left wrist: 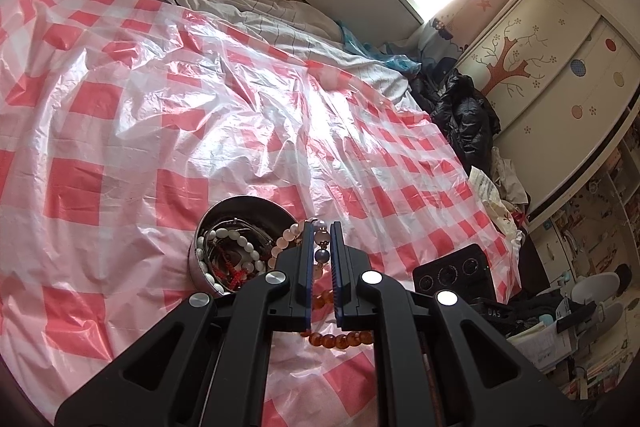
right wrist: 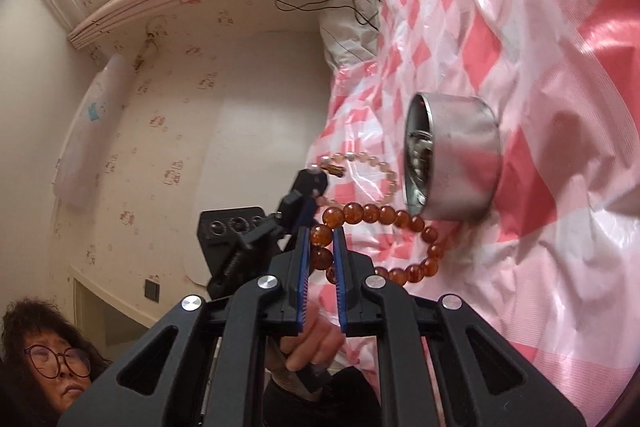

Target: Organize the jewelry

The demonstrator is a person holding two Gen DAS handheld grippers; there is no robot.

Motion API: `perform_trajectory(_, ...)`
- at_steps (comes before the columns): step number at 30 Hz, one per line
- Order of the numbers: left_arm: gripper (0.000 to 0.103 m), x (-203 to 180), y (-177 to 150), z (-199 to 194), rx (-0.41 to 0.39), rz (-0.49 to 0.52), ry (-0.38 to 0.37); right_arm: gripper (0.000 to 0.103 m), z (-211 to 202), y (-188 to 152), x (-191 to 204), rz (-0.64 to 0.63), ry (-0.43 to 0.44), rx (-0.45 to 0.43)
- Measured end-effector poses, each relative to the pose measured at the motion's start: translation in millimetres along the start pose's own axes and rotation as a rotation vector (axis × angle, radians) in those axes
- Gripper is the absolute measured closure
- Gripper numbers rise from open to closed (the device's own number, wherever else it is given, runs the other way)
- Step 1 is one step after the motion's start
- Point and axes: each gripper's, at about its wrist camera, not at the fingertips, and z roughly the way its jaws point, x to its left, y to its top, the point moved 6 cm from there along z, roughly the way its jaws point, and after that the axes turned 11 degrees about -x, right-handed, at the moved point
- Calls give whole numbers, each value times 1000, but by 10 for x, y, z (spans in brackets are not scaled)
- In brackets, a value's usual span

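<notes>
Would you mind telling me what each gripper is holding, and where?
The left gripper pinches the pale bead bracelet at its blue-grey beads. The right gripper clamps the amber bead bracelet on one bead.

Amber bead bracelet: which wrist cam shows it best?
Right wrist. There nearly the whole loop of the amber bead bracelet shows, lying on the checked plastic sheet against the metal tin, with the right gripper shut on its beads. The left wrist view shows only short stretches behind the left gripper.
</notes>
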Motion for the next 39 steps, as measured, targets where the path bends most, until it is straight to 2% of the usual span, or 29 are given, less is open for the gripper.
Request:
perform_trajectory(4,96,13,-2,74,0,-7,3,91,-22,35,68,9,18,-17)
perform_trajectory(5,96,34,-14,106,7,3,29,91,-40,44,82,9,22,-22)
perform_trajectory(7,96,111,-91,228,54,68,151,91,-63,87,132,7,33,-38)
perform_trajectory(10,96,150,-118,263,66,110,207,90,-41,147,207,8,49,-60)
perform_trajectory(14,94,235,-15,142,19,101,241,90,75,183,267,9,55,-73)
perform_trajectory(19,83,437,102,-51,-40,16,293,90,348,217,289,11,43,-83)
perform_trajectory(20,82,463,123,-78,-50,3,296,88,393,230,265,4,14,-91)
perform_trajectory(21,80,478,141,-100,-57,-6,296,73,430,245,213,-3,-31,-102)
perform_trajectory(22,75,492,153,-121,-63,-13,296,57,461,267,119,-5,-106,-116)
perform_trajectory(23,73,496,160,-134,-66,-13,296,33,460,281,25,-1,-164,-129)
perform_trajectory(27,63,469,149,-155,-61,7,301,32,331,317,-130,45,-201,-171)
perform_trajectory(29,58,449,137,-160,-57,26,310,32,258,333,-91,19,-218,-183)
perform_trajectory(33,48,423,118,-179,-55,68,344,24,130,330,-83,-12,-262,-191)
perform_trajectory(36,45,419,108,-196,-54,77,352,24,10,312,-149,-7,-307,-198)
perform_trajectory(39,43,381,84,-233,-61,126,382,24,-47,255,-125,-74,-367,-179)
